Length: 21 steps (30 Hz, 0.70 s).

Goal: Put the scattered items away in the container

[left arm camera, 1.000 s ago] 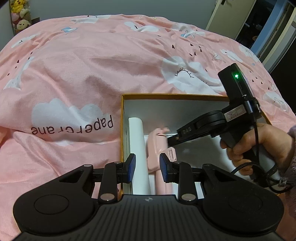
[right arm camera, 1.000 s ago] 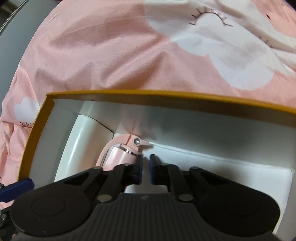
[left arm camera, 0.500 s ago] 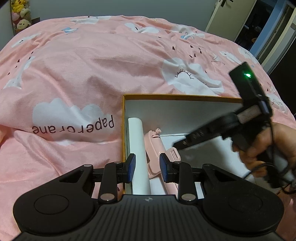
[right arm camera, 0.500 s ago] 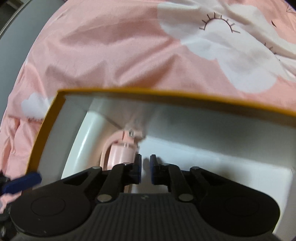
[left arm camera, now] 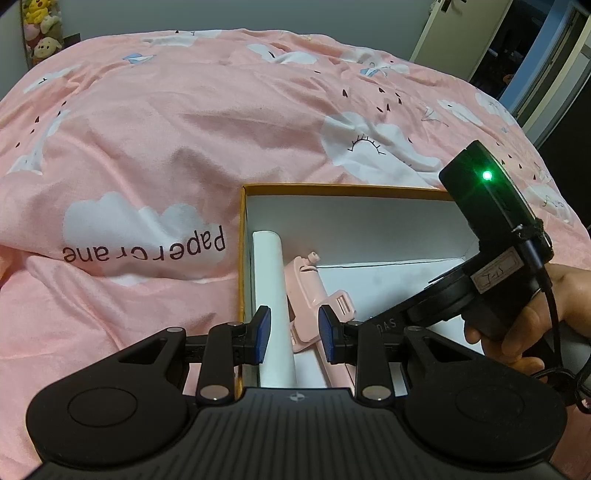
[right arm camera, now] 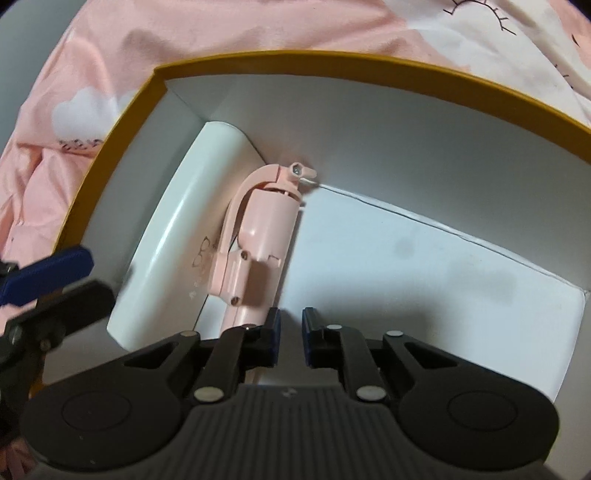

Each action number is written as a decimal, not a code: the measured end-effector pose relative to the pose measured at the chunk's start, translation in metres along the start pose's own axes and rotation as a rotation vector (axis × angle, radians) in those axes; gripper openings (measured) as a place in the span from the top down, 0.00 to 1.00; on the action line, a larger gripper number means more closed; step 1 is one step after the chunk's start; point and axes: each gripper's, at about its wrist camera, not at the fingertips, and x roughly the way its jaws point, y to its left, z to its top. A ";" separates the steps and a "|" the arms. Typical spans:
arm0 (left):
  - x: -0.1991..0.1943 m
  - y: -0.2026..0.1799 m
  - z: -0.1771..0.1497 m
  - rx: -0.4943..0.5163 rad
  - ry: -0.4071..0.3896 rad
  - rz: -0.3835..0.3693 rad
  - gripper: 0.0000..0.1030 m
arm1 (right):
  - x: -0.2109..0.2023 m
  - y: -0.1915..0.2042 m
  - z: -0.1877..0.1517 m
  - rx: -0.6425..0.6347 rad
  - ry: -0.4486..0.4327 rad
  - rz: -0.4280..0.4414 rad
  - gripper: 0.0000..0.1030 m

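Note:
An open box with a yellow rim (left arm camera: 343, 189) (right arm camera: 332, 61) and white inside lies on the pink bedspread. Inside, along its left wall, lie a white tube (left arm camera: 271, 295) (right arm camera: 177, 229) and a pink folding selfie stick (left arm camera: 314, 295) (right arm camera: 258, 236) side by side. My left gripper (left arm camera: 293, 334) is open and empty, hovering at the box's near edge over both items. My right gripper (right arm camera: 289, 336) is open by a narrow gap and empty, above the box floor just right of the pink stick; its body shows in the left wrist view (left arm camera: 480, 266).
The pink cloud-print bedspread (left arm camera: 166, 147) surrounds the box. Stuffed toys (left arm camera: 38, 33) sit at the far left corner of the room. A door and dark opening (left arm camera: 498, 44) stand at the far right. The right half of the box floor (right arm camera: 424, 266) is bare white.
My right gripper has drawn back and risen away from the pink stick, which now lies free in the box. The left gripper has stayed in place.

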 end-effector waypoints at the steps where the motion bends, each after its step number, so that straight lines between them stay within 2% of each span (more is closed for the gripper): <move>1: 0.000 0.000 0.000 -0.001 -0.001 -0.001 0.68 | 0.002 -0.002 0.001 0.020 0.014 0.020 0.96; 4: 0.001 0.001 0.000 -0.001 -0.001 -0.003 0.68 | 0.005 -0.009 0.003 0.081 0.039 0.084 0.97; 7: 0.002 0.000 0.000 0.001 0.000 -0.004 0.68 | 0.004 -0.016 0.005 0.109 0.029 0.107 0.97; 15: -0.001 -0.004 -0.002 0.015 -0.003 0.002 0.68 | -0.005 -0.024 0.014 0.080 -0.004 0.072 0.96; 17: -0.003 -0.006 -0.002 0.015 -0.004 0.004 0.68 | -0.012 -0.027 0.014 0.078 -0.021 0.061 0.91; 21: -0.009 -0.013 -0.002 0.021 -0.006 0.012 0.68 | -0.024 -0.031 0.013 0.056 -0.040 0.032 0.88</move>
